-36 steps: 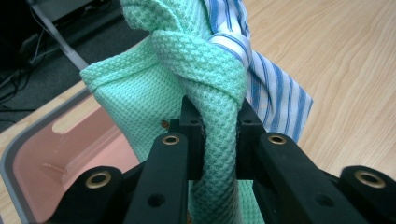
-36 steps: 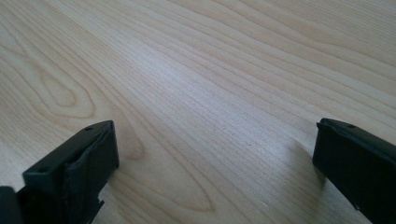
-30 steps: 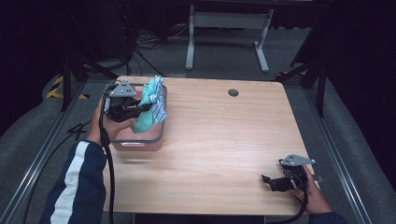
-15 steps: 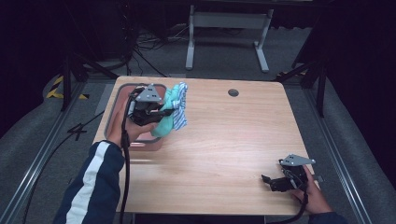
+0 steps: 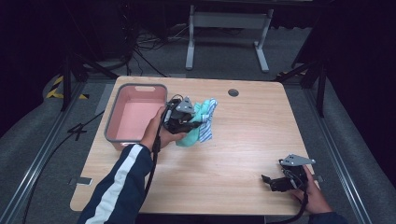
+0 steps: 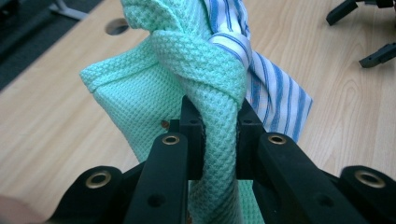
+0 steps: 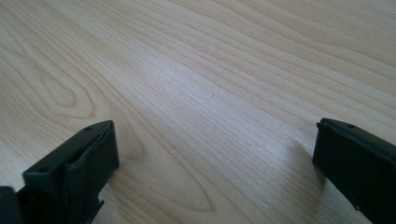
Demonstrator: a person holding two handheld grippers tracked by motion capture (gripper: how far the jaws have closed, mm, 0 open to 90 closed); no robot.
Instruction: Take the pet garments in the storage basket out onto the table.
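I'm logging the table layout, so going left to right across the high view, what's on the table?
Pink bin → left gripper clamping the green cloth → blue striped cloth → table's cable hole → right gripper, open.

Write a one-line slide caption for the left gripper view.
Hand-held gripper shut on a green waffle-weave cloth, with a blue striped cloth bundled alongside, above the wooden table.
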